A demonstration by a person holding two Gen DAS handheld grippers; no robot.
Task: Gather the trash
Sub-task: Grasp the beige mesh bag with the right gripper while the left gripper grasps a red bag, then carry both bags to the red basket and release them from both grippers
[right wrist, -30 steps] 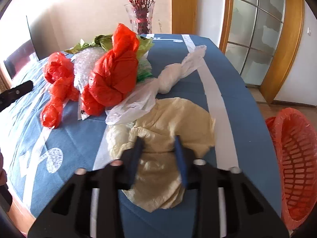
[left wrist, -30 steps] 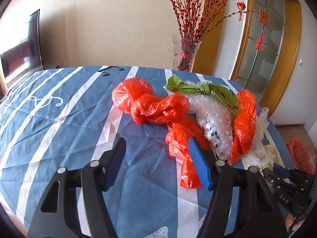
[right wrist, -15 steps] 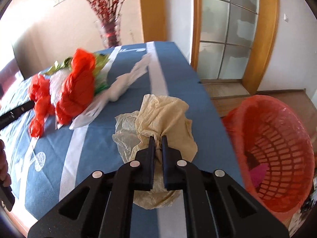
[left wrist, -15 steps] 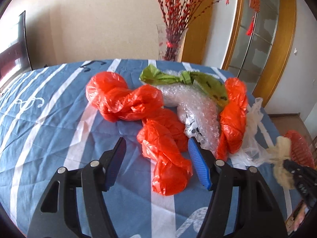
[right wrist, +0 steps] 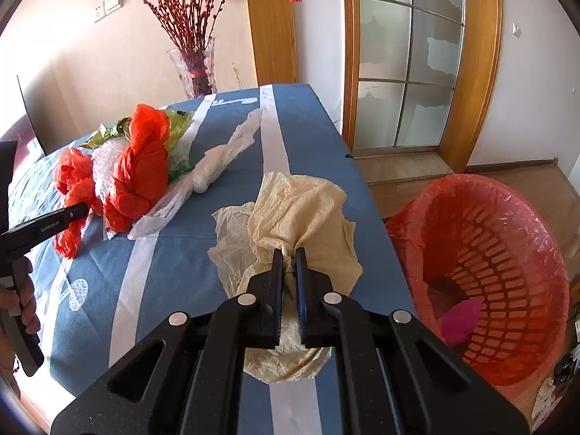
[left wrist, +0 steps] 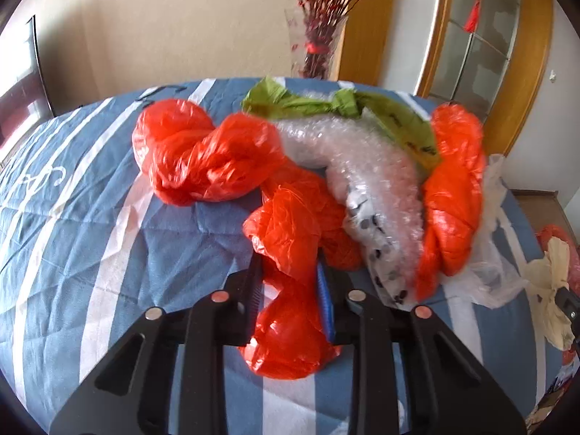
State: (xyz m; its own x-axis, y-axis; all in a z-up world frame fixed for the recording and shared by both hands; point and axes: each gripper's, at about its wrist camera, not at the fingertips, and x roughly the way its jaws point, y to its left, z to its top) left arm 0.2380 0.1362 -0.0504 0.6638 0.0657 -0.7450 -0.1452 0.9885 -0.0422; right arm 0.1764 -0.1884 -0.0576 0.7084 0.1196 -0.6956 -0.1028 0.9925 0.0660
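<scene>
Cream plastic bag [right wrist: 304, 217] clamped in R gripper [right wrist: 289, 257] fingers, lifted over desk [right wrist: 308, 134] edge nr red basket [right wrist: 507, 253]. L gripper [left wrist: 290, 282] fingers just closed on orange bag [left wrist: 290, 290], on desk. Next: carry both to basket, release.

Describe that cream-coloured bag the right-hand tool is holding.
The cream plastic bag is thin, crinkled and slightly translucent. The right gripper is shut on a bunched fold of it, so it puffs out beyond the fingers and droops beneath them, above the blue striped tablecloth, beside the red-lined basket.
</scene>
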